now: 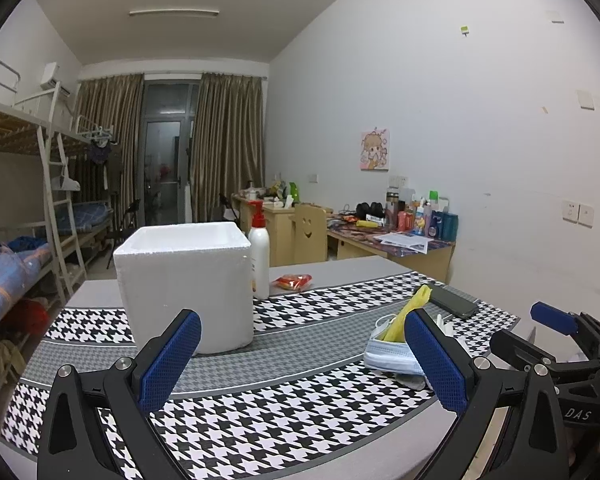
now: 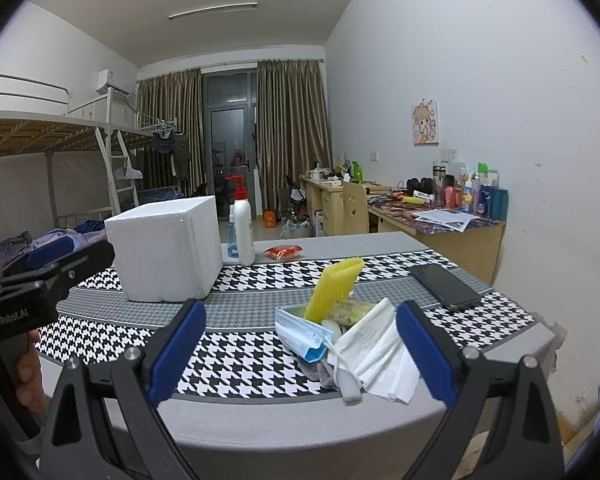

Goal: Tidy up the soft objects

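A heap of soft things lies on the houndstooth cloth: a blue face mask [image 2: 300, 330], a yellow ribbed cloth [image 2: 334, 286], white tissue [image 2: 380, 348] and a grey piece under them. A white foam box [image 2: 168, 248] stands left of the heap. My right gripper [image 2: 300, 348] hovers open just in front of the heap, touching nothing. My left gripper [image 1: 302, 360] is open above the cloth, the foam box [image 1: 184, 280] ahead on its left and the mask [image 1: 388, 356] beside its right finger. The right gripper [image 1: 556, 332] shows at the left wrist view's right edge.
A white pump bottle [image 2: 244, 228] and a small spray bottle stand behind the box. A red snack packet [image 2: 284, 252] lies nearby and a dark phone [image 2: 444, 286] lies at the right. The table's edge [image 2: 300, 420] is close in front. Bunk beds stand left, desks right.
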`<action>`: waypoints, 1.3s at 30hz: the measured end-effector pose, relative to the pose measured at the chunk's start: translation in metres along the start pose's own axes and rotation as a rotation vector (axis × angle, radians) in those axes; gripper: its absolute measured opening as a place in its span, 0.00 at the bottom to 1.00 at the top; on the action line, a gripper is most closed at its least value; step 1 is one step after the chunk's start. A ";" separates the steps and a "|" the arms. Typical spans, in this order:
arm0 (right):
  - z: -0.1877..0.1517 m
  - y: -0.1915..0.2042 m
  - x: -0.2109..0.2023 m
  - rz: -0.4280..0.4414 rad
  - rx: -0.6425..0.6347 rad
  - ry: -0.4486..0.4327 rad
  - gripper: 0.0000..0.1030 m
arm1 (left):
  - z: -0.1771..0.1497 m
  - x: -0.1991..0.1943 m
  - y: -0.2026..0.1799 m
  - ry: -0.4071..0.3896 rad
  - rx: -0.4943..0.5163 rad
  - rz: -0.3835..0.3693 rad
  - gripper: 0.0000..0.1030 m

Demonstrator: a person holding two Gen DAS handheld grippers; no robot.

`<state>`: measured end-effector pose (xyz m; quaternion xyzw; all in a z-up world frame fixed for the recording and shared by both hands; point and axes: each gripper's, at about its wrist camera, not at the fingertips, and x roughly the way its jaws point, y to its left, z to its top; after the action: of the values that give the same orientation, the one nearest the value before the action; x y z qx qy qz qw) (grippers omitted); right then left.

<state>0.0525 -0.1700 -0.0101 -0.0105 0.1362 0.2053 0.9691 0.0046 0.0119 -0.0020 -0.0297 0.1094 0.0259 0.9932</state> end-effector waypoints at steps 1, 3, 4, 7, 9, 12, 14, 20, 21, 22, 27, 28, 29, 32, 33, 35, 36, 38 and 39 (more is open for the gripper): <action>0.001 0.001 0.000 0.000 0.000 0.000 0.95 | 0.000 0.000 0.001 -0.001 -0.003 0.001 0.99; 0.001 0.001 -0.001 0.001 -0.001 -0.003 0.95 | 0.000 -0.001 0.001 -0.004 -0.009 0.004 0.99; 0.001 0.001 -0.001 0.000 -0.002 -0.004 0.95 | 0.001 -0.002 0.002 -0.004 -0.009 0.004 0.99; 0.001 0.003 -0.003 0.001 -0.006 -0.007 0.95 | 0.001 -0.002 0.001 -0.004 -0.010 0.004 0.99; 0.002 0.004 -0.003 0.004 -0.008 -0.007 0.95 | 0.001 -0.002 0.002 -0.005 -0.011 0.006 0.99; 0.001 0.004 -0.003 0.004 -0.010 -0.007 0.95 | 0.000 -0.002 0.002 -0.001 -0.011 0.005 0.99; 0.001 0.004 -0.003 0.002 -0.008 -0.007 0.95 | 0.000 -0.002 0.002 -0.002 -0.006 0.006 0.99; 0.001 0.004 -0.002 0.001 -0.008 -0.004 0.95 | 0.000 -0.001 -0.001 0.001 0.009 -0.001 0.99; 0.001 0.005 -0.002 0.002 -0.008 -0.003 0.95 | -0.001 -0.001 -0.001 0.000 0.010 0.000 0.99; 0.001 0.005 -0.002 0.001 -0.009 -0.003 0.95 | -0.001 -0.001 -0.001 0.000 0.011 -0.001 0.99; 0.001 0.004 0.000 -0.002 0.000 -0.001 0.95 | -0.002 0.003 -0.002 0.001 0.008 0.017 0.99; 0.002 0.004 0.001 -0.002 0.000 0.000 0.95 | -0.002 0.004 -0.002 0.004 0.007 0.017 0.99; 0.002 0.003 0.001 -0.002 -0.001 0.002 0.95 | -0.002 0.005 -0.002 0.007 0.005 0.017 0.99; 0.001 0.004 0.004 -0.002 -0.006 0.006 0.95 | -0.002 0.009 -0.003 0.011 0.006 0.013 0.99; 0.001 0.004 0.005 -0.001 -0.005 0.009 0.95 | -0.002 0.009 -0.003 0.010 0.007 0.014 0.99; 0.001 0.003 0.007 -0.001 -0.006 0.011 0.95 | -0.002 0.012 -0.004 0.015 0.007 0.010 0.99; 0.001 0.003 0.008 -0.003 -0.004 0.013 0.95 | -0.002 0.014 -0.004 0.019 0.006 0.008 0.99; 0.001 0.000 0.009 -0.003 0.002 0.019 0.95 | -0.003 0.018 -0.004 0.030 0.005 0.005 0.99; 0.000 -0.001 0.010 -0.003 0.006 0.022 0.95 | -0.003 0.020 -0.005 0.035 0.007 0.002 0.99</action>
<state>0.0616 -0.1670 -0.0124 -0.0100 0.1472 0.2034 0.9679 0.0235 0.0080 -0.0087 -0.0267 0.1268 0.0260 0.9912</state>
